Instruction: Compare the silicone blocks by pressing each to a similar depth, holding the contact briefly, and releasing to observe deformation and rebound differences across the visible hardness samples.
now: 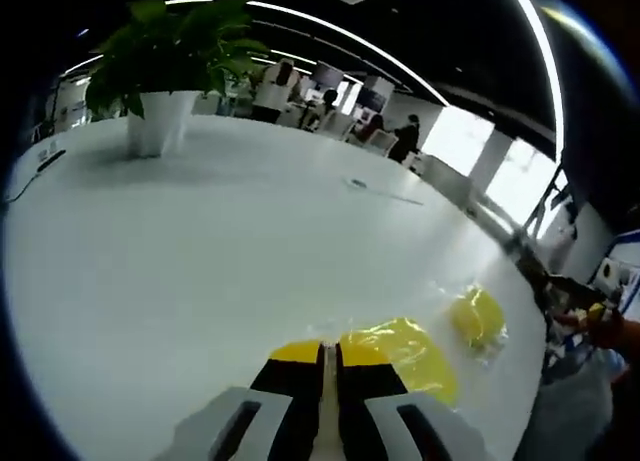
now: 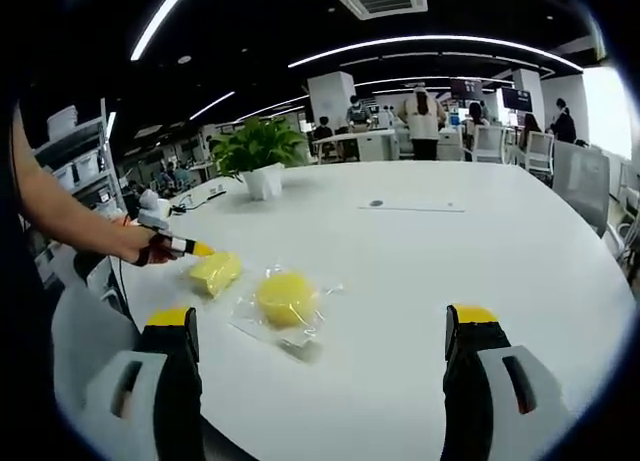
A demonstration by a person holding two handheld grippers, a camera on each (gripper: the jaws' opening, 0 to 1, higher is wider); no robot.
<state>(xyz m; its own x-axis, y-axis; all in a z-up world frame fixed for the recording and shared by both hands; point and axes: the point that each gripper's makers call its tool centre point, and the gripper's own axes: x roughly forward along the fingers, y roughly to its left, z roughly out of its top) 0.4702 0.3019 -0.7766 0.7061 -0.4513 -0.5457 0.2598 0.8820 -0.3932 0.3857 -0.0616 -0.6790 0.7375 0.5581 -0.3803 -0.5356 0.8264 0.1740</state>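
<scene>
Two yellow silicone blocks lie on the white table (image 2: 470, 251). The flatter, squarer block (image 1: 405, 353) (image 2: 215, 273) sits just right of my left gripper (image 1: 328, 349), whose yellow-tipped jaws are shut together with nothing between them. In the right gripper view a hand holds that left gripper (image 2: 185, 247) with its tip at the squarer block's edge; I cannot tell whether it touches. The round block (image 1: 478, 316) (image 2: 285, 298) rests in a clear plastic bag beside it. My right gripper (image 2: 322, 321) stands wide open above the table, near the round block, holding nothing.
A potted plant (image 1: 165, 71) (image 2: 262, 151) stands at the table's far side. A thin pen-like thing (image 1: 385, 193) (image 2: 410, 207) lies mid-table. People sit at desks beyond. Shelves (image 2: 75, 146) stand by the table's edge near the person's arm (image 2: 60, 216).
</scene>
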